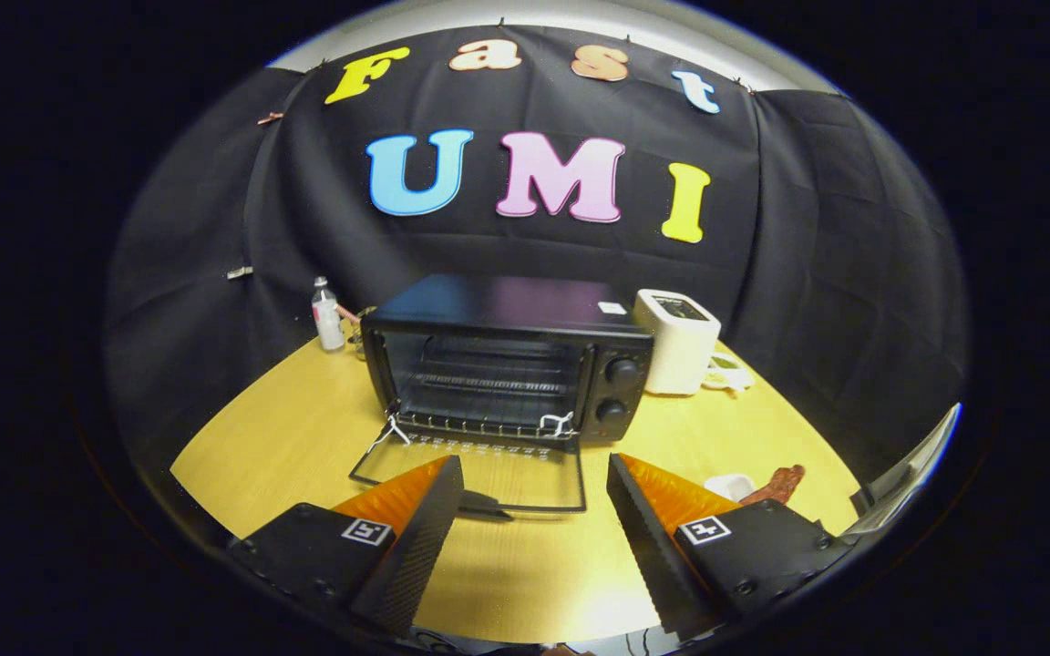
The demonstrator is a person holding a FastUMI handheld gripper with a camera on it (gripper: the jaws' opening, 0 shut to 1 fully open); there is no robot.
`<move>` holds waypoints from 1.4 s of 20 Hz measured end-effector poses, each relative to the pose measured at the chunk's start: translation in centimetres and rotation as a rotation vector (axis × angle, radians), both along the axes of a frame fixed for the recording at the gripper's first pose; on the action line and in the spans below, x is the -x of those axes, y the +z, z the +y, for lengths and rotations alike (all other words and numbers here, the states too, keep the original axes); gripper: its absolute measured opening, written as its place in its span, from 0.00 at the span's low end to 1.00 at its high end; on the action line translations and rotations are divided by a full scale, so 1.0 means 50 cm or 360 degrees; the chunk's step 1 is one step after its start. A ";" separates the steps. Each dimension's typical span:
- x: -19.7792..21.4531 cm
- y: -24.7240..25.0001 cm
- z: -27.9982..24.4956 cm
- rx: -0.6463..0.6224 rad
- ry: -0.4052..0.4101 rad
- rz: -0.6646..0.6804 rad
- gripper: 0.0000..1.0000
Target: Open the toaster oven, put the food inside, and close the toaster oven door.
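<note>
A black toaster oven (507, 360) stands on the yellow wooden table (288, 437), straight ahead of me. Its glass door (475, 472) is folded down flat onto the table, and a wire rack (488, 383) shows in the dark cavity. Two knobs (621, 390) sit on its right panel. My gripper (534, 474) hovers just in front of the door's outer edge, open, with nothing between the fingers. A reddish-brown piece of food (782, 483) lies on the table beyond the right finger, beside a small white dish (730, 486).
A white toaster (676, 342) stands right of the oven, with a small white and green item (727, 372) beside it. A small clear bottle (327, 314) stands behind the oven's left corner. Black cloth walls close in the table on three sides.
</note>
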State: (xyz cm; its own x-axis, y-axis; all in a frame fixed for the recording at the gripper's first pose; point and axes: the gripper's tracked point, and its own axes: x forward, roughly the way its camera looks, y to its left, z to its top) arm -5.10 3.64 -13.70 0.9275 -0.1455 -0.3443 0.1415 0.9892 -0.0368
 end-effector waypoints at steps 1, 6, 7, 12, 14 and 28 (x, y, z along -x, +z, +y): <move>0.004 0.022 -0.020 0.0030 -0.0005 -0.0026 0.98; 0.016 0.059 -0.114 0.0145 0.0049 -0.0079 0.98; 0.019 0.059 -0.132 0.0144 0.0068 -0.0069 0.98; 0.011 0.096 -0.225 0.0059 0.0155 -0.0090 0.98; 0.005 0.115 -0.274 0.0020 0.0164 -0.0118 0.98; 0.032 -0.121 -0.524 -0.0482 0.0105 0.0383 0.99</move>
